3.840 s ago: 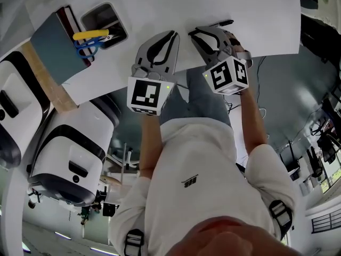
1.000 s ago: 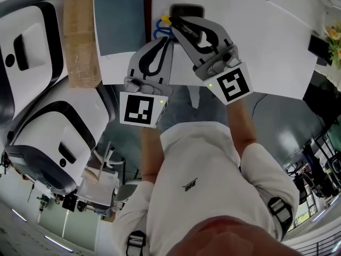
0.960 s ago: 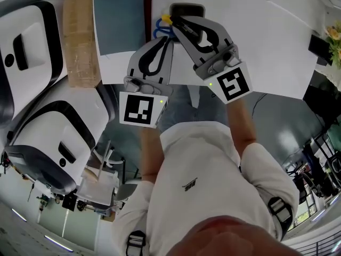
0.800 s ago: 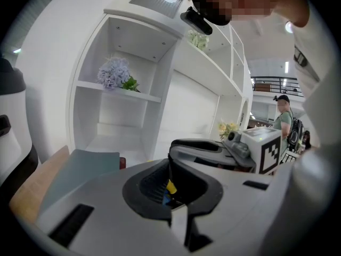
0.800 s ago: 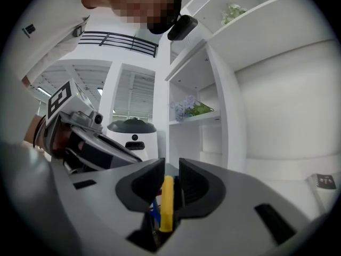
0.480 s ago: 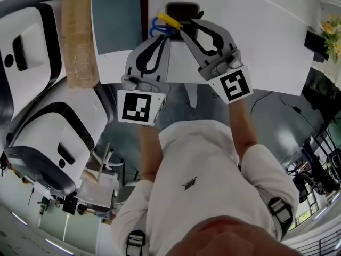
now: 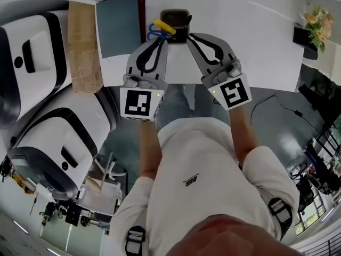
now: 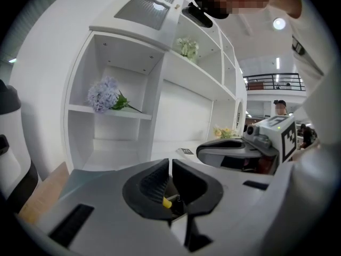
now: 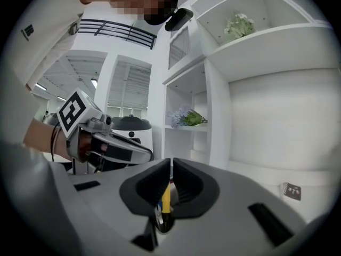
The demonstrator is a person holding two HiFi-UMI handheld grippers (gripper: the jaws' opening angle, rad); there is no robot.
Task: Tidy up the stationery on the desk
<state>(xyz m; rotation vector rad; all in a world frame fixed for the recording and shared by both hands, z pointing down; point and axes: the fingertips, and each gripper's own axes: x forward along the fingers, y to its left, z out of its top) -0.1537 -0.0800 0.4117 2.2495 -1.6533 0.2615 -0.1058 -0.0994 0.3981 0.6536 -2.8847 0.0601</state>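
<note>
A yellow-handled item (image 7: 164, 26) and blue scissors (image 7: 152, 33) sit in the black pen holder (image 7: 177, 15) on the tabletop (image 7: 256, 47), just beside a grey notebook (image 7: 120, 25). The left tool (image 7: 160, 41) is closed on nothing. The right tool (image 7: 189, 36) has just been closing its jaws, which meet empty, short of the holder. This placement looks finished. The next move is probably to scan for leftover stationery.

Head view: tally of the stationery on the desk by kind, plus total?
Black pen holder: 1
Yellow-handled item in the holder: 1
Blue-handled scissors in the holder: 1
Grey-blue book: 1 (the dark red edge beside it may be its spine)
Total: 4
</note>
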